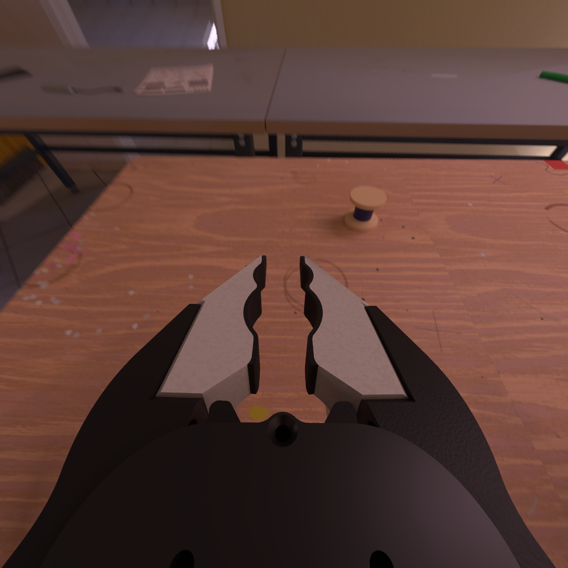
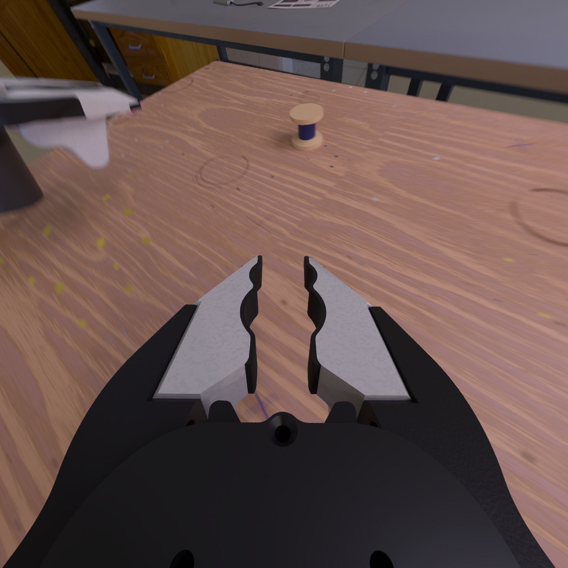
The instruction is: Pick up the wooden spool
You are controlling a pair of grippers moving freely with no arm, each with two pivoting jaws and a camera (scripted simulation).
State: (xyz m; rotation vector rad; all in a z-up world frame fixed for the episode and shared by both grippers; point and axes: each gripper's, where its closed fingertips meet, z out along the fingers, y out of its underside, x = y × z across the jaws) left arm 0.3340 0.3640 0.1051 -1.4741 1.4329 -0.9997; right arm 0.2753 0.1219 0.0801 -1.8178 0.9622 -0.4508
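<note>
A wooden spool (image 1: 364, 212) wound with dark blue thread stands upright on the wooden table (image 1: 461, 292). In the left wrist view it is ahead and to the right of my left gripper (image 1: 283, 261), which is open and empty above the table. In the right wrist view the wooden spool (image 2: 306, 126) stands well ahead of my right gripper (image 2: 283, 261), slightly to the right. The right gripper is open and empty above the table (image 2: 430, 261). The left gripper (image 2: 95, 123) shows blurred at the left edge of the right wrist view.
Grey tables (image 1: 399, 92) stand beyond the far edge of the wooden table, with papers (image 1: 176, 80) and a green object (image 1: 553, 76) on them. The wooden table's left edge (image 1: 61, 239) drops to the floor. Wooden drawers (image 2: 147, 55) stand at the far left.
</note>
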